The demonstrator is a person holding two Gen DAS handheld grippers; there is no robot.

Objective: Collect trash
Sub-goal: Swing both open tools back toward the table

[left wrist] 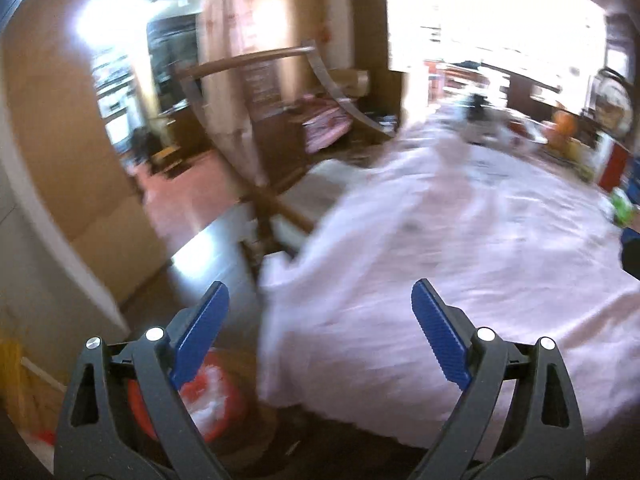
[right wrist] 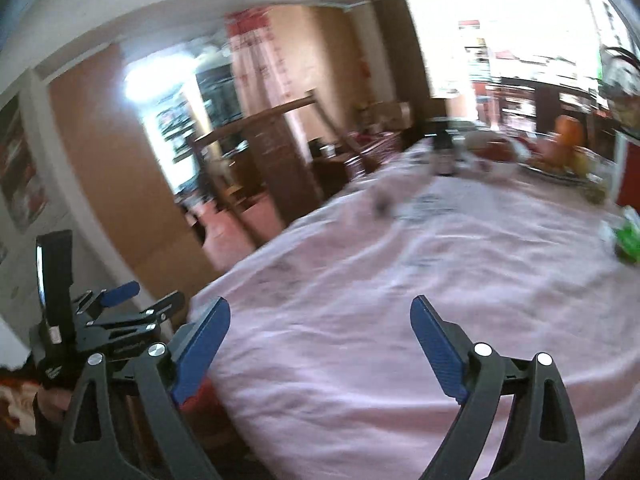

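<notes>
Both views are motion-blurred. My left gripper [left wrist: 320, 332] is open and empty, held above the near left corner of a table under a pale pink cloth [left wrist: 460, 260]. Below it on the floor stands an orange bin [left wrist: 212, 400] with white trash inside. My right gripper [right wrist: 320, 340] is open and empty over the near edge of the same cloth [right wrist: 400, 280]. The left gripper [right wrist: 132, 304] shows at the lower left of the right wrist view. A green crumpled wrapper [right wrist: 626, 236] lies at the table's right edge; it also shows in the left wrist view [left wrist: 622, 204].
A wooden chair [left wrist: 256, 128] stands at the table's far left side. A dark bottle [right wrist: 442, 152], dishes and a fruit plate with an orange [right wrist: 568, 136] sit at the table's far end. A doorway [right wrist: 180, 120] opens at left. A bright window lies behind.
</notes>
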